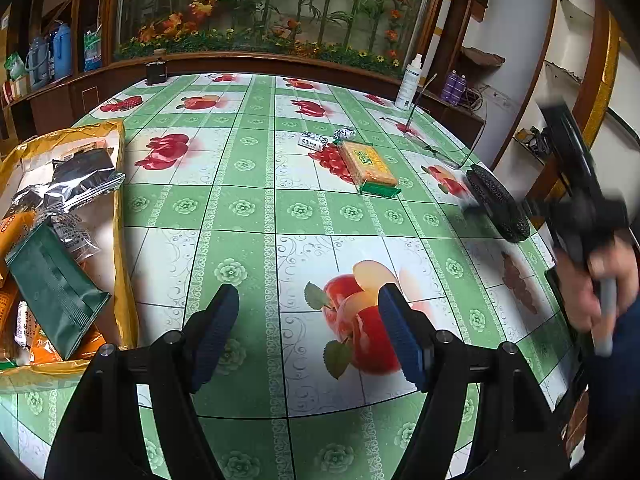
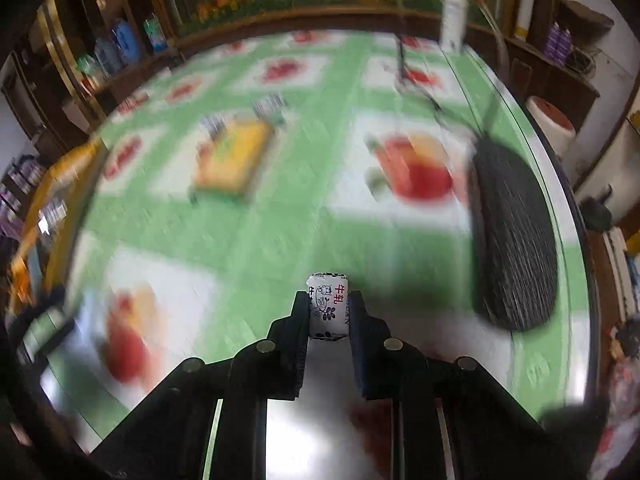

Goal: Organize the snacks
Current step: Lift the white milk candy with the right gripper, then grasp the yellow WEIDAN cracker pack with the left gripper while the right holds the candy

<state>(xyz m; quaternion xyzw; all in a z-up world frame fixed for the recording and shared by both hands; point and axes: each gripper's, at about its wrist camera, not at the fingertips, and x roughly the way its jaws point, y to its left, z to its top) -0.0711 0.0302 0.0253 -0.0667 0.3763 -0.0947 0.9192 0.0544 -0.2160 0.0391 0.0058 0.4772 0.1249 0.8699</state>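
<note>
My left gripper (image 1: 308, 300) is open and empty above the green fruit-print tablecloth (image 1: 256, 208). To its left a yellow box (image 1: 120, 216) holds several snack packets, among them a dark green packet (image 1: 56, 288) and a silver one (image 1: 80, 180). A yellow biscuit pack (image 1: 368, 164) and two small white candies (image 1: 314, 141) lie mid-table. My right gripper (image 2: 329, 300) is shut on a small white candy (image 2: 327, 306) with red and black print, held above the table. The right wrist view is blurred; the biscuit pack (image 2: 234, 156) shows in it too.
A black oval case (image 1: 496, 204) lies near the table's right edge, also in the right wrist view (image 2: 514, 232). A white spray bottle (image 1: 410, 82) and glasses (image 1: 432, 140) sit at the far right. Wooden shelves and a flower mural ring the table.
</note>
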